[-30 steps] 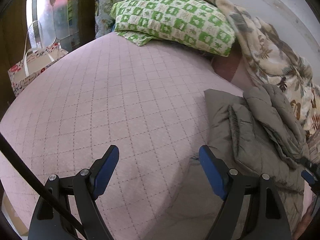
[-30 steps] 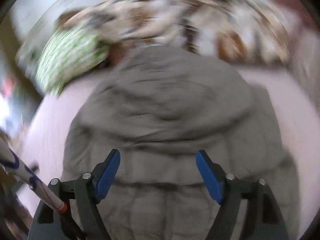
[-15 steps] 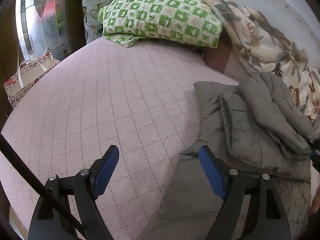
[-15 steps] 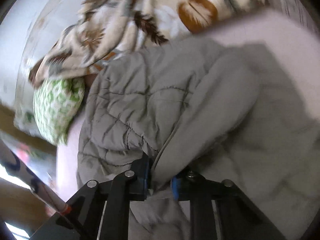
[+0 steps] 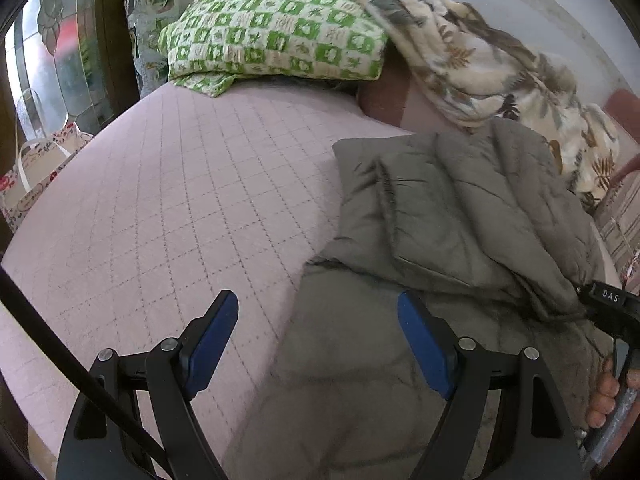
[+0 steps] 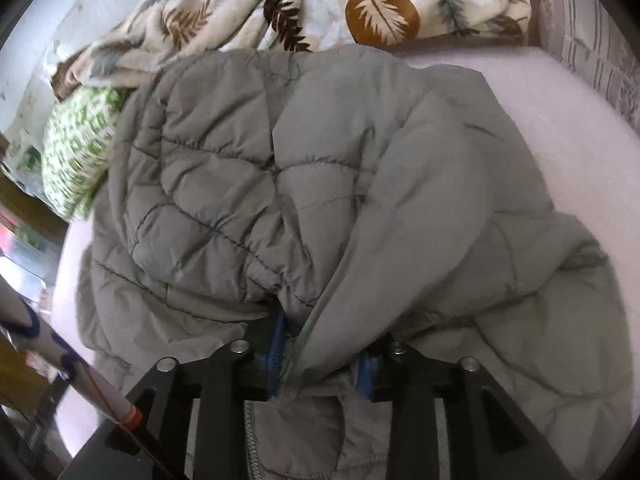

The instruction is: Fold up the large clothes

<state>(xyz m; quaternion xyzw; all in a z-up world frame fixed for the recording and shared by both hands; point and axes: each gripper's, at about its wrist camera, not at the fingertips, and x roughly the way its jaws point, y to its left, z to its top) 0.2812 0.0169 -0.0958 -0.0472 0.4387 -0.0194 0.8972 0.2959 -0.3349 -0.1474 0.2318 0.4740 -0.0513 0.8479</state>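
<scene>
right now, by part:
jacket [image 6: 248,184]: grey quilted, lying bunched on the pink bed [image 5: 168,208], one layer folded over the body
right gripper [image 6: 320,356]: fingers pinching a fold of the jacket's edge near the zipper
left gripper [image 5: 318,344]: fingers spread wide, holding nothing, above the jacket's near edge and the bed
behind the jacket: green checked pillow [image 5: 276,36] and leaf-print blanket [image 6: 320,8]
</scene>
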